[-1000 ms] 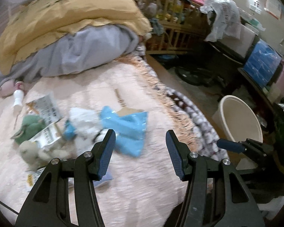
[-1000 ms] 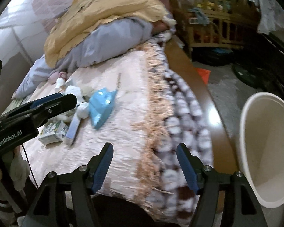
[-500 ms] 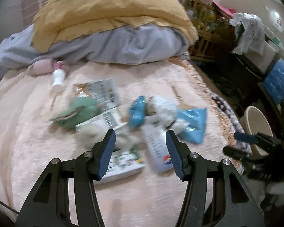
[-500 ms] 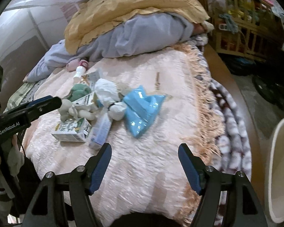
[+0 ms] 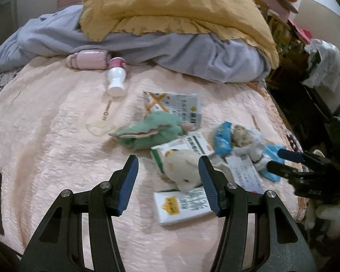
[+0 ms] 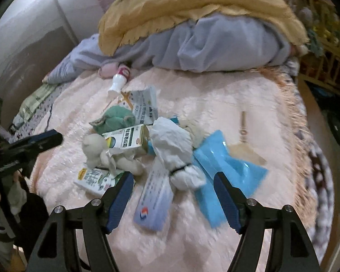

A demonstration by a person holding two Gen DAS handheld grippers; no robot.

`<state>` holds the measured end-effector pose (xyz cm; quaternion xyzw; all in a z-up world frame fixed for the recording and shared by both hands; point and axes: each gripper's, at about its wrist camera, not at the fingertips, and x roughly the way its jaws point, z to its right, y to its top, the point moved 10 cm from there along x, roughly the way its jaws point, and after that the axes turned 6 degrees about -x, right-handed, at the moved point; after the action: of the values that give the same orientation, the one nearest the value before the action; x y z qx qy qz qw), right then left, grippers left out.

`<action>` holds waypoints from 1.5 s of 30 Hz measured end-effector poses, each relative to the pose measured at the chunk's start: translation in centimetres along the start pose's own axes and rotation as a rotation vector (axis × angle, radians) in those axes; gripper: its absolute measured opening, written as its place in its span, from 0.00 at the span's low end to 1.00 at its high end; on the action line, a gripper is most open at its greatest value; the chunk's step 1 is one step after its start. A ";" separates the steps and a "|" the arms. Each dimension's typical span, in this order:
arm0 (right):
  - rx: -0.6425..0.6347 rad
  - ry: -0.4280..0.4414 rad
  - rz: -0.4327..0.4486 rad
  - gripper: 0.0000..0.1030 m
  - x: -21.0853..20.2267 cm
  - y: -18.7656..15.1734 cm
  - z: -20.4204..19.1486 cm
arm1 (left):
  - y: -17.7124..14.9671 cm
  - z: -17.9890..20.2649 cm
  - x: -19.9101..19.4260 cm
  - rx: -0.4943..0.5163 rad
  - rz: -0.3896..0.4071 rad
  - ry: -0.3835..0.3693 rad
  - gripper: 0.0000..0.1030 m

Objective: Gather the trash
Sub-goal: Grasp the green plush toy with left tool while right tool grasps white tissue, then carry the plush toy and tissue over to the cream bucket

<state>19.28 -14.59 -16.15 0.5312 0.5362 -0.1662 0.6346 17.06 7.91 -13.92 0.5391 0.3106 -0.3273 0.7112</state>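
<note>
Trash lies heaped on the pink bedspread (image 5: pixel 56 136): a milk carton (image 5: pixel 183 206), a green-and-white medicine box (image 6: pixel 127 138), a grey box with orange marks (image 5: pixel 179 106), a tied white bag (image 6: pixel 172 145), a blue wrapper (image 6: pixel 224 167), a long white-and-blue box (image 6: pixel 156 199) and a small white bottle (image 5: pixel 116 79). A white plush toy (image 5: pixel 183 165) and a green cloth (image 5: pixel 151 131) lie among them. My left gripper (image 5: pixel 167 181) hangs open above the toy and carton. My right gripper (image 6: pixel 174 195) stands open over the long box and bag, holding nothing.
Yellow bedding (image 5: pixel 170 6) and grey bedding (image 6: pixel 215 43) are piled at the far end of the bed. The fringed bed edge (image 6: pixel 294 113) runs down the right, with a wooden crib (image 6: pixel 324 52) beyond. A wooden stick (image 6: pixel 243 124) lies near the blue wrapper.
Both views have swung left, from the bed edge and the white bin onto the trash pile. The bin has left both views. The right jaws stand slightly wider.
</note>
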 end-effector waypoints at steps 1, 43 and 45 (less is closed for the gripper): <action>-0.009 -0.008 -0.010 0.69 0.7 0.1 0.0 | 0.2 -0.5 0.3 -0.003 0.000 0.006 0.52; 0.059 0.043 0.157 0.25 -6.5 -1.2 0.3 | 3.8 5.9 1.0 0.098 -0.035 -0.184 0.27; 0.065 0.036 0.158 0.25 -7.2 -1.8 0.6 | 3.2 7.8 0.2 0.113 -0.029 -0.206 0.27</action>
<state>15.53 -18.40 -11.01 0.5949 0.4983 -0.1234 0.6185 20.45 0.96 -10.53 0.5374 0.2249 -0.4081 0.7029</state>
